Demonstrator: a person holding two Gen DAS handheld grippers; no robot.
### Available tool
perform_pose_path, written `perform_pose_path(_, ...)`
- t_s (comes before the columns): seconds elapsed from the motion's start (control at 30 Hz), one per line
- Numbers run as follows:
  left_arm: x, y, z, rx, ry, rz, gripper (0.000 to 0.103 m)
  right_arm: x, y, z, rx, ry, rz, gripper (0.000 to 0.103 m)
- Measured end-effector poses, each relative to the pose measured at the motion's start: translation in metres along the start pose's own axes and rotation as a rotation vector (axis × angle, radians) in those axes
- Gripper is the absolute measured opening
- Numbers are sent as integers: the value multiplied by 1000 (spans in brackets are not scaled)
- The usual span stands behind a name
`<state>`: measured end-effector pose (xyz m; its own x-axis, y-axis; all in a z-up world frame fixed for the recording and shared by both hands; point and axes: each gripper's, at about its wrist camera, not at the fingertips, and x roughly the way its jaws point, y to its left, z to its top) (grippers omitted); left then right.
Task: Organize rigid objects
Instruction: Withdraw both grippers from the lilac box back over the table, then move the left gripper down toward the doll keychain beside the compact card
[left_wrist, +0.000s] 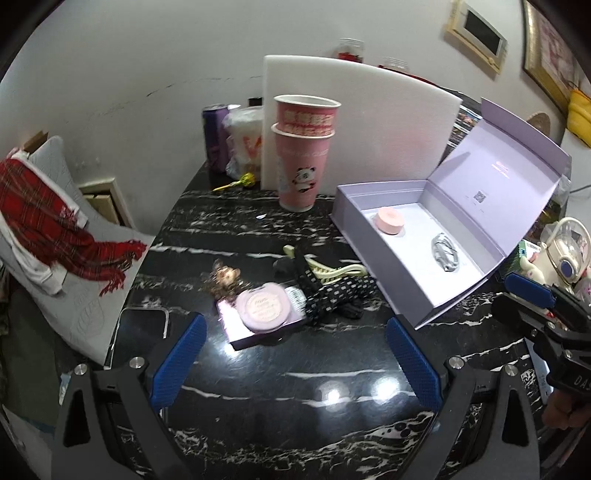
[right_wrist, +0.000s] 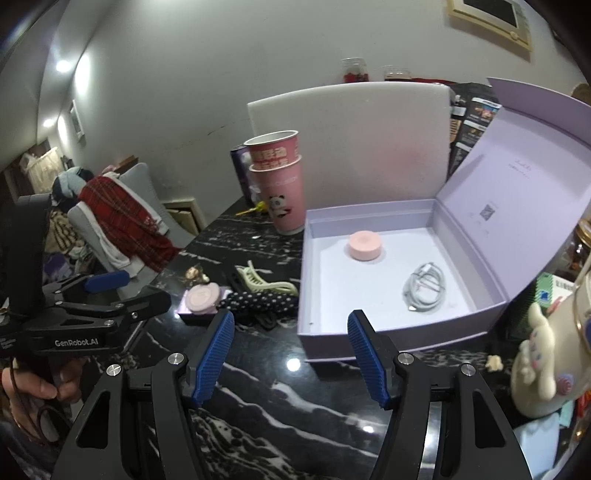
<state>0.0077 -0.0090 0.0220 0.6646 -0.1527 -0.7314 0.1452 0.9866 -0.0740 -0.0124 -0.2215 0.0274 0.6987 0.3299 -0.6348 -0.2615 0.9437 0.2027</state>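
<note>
An open lilac box (left_wrist: 373, 242) (right_wrist: 369, 338) lies on the black marble table, holding a pink round puck (left_wrist: 388, 220) (right_wrist: 364, 245) and a coiled white cable (left_wrist: 447, 253) (right_wrist: 424, 288). Left of the box lie a round lilac compact (left_wrist: 263, 307) (right_wrist: 201, 298) on a small lilac case, a cream hair claw (left_wrist: 332, 273) (right_wrist: 266, 282), a black dotted fabric piece (left_wrist: 340, 291) (right_wrist: 258, 301) and a brown charm (left_wrist: 225, 278). My left gripper (left_wrist: 295, 323) (right_wrist: 125, 291) hangs open just short of the compact. Open and holding nothing, my right gripper (right_wrist: 291, 317) (left_wrist: 517, 299) faces the box's near left corner.
Stacked pink cups (left_wrist: 301, 155) (right_wrist: 280, 184) stand before a white foam board (left_wrist: 369, 122). A purple can (left_wrist: 214, 136) and a yellow lollipop (left_wrist: 243, 181) are at the back. A phone (left_wrist: 140, 332) lies at the table's left edge. A cream plush toy (right_wrist: 539, 354) sits at the right.
</note>
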Motion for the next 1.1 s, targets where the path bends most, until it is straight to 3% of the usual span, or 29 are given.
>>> perform_pose_path(0.17, 3, 12, -6, -10, 16, 30, 99, 12, 14, -3, 2, 12, 65, 64)
perform_pose_path(0.53, 14, 36, -13, -42, 51, 66, 99, 40, 37, -6, -55, 57, 99, 68)
perform_pose_path(1.1, 52, 64, -8, -61, 109, 22, 99, 72, 47, 1, -82, 108, 128, 72)
